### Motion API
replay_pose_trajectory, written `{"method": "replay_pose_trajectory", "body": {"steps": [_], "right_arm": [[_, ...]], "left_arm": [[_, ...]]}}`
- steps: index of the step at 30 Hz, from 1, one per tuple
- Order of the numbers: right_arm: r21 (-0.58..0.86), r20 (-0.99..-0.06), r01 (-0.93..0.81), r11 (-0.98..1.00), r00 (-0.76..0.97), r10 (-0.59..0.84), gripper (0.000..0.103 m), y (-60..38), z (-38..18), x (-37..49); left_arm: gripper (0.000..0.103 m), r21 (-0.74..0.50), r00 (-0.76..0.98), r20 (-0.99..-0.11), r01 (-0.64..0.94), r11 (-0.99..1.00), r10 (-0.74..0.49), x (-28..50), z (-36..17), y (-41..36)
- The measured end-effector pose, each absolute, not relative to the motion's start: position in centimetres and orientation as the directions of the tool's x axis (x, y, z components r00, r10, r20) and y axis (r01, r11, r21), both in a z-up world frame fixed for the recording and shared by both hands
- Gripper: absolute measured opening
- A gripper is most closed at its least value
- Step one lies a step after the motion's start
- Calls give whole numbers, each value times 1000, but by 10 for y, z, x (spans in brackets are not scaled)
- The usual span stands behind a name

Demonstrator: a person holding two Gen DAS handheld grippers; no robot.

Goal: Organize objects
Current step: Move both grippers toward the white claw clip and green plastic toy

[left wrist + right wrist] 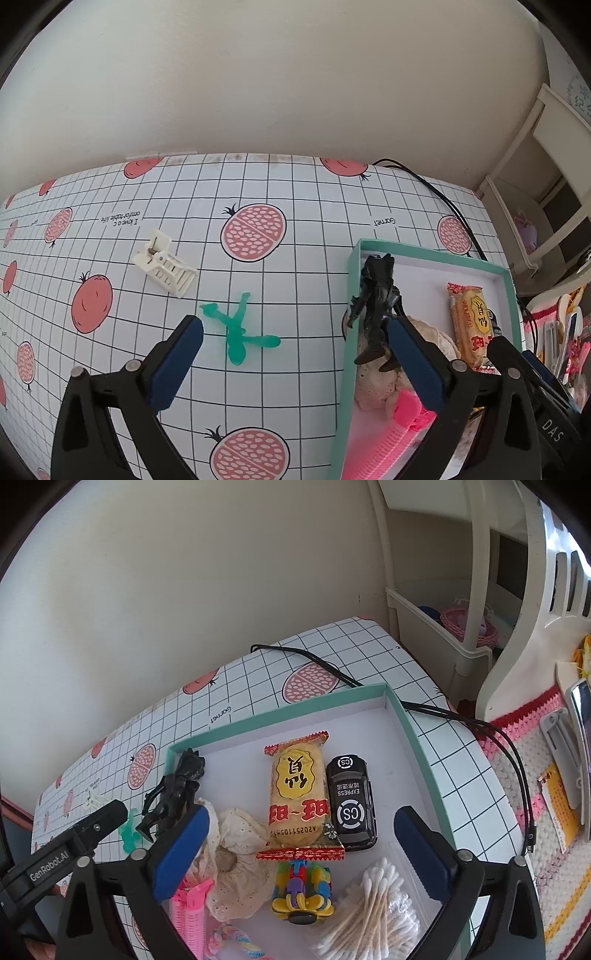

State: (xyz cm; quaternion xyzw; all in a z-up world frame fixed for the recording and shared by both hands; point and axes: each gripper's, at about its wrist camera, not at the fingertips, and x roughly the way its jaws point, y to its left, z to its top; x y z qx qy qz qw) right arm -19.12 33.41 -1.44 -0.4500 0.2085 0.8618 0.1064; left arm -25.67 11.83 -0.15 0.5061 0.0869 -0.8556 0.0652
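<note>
- Between the blue pads of the left hand-held gripper [295, 334], which stands spread wide with nothing pinched, lies the small translucent green plastic figure [239, 332], flat on the pomegranate-print gridded worktop [288, 266] just outside the box.
- Judging by its look, that green figure is light, stiff and rather slick, with thin limbs splayed out; the thicker trunk seems the safest place to close on, since a limb might bend or let it pivot.
- Further off on the same worktop sits a cream plastic claw hair clip [165, 263], well apart from the box; light and rigid, I would guess, best taken across its body and not by the teeth.
- Over on the right, the right hand-held gripper [299, 834] is likewise spread and empty, hovering above the shallow mint-green cardboard box [413, 731].
- Inside the box, from the near left corner outward:
  - a black plastic action figure [177, 790] leaning on the left wall,
  - a pink comb-like hair roller [192, 904],
  - a cream lace scrunchie [236, 853],
  - a yellow-and-red wrapped rice cracker [297, 797], likely brittle,
  - a black toy car marked "CS" [351, 801] touching the cracker,
  - a multicoloured plastic toy [303, 893],
  - a clear pack of cotton swabs [373, 904].
- Behind the box a black cable [332, 672] trails across the worktop.
</note>
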Motion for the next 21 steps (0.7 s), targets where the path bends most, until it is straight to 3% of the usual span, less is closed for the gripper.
{"method": "replay_pose_trajectory", "body": {"steps": [21], "right_arm": [[232, -799, -355, -906, -601, 31, 103, 321, -1, -194]], "left_arm": [[102, -103, -514, -856, 271, -957, -53, -245, 3, 61]]}}
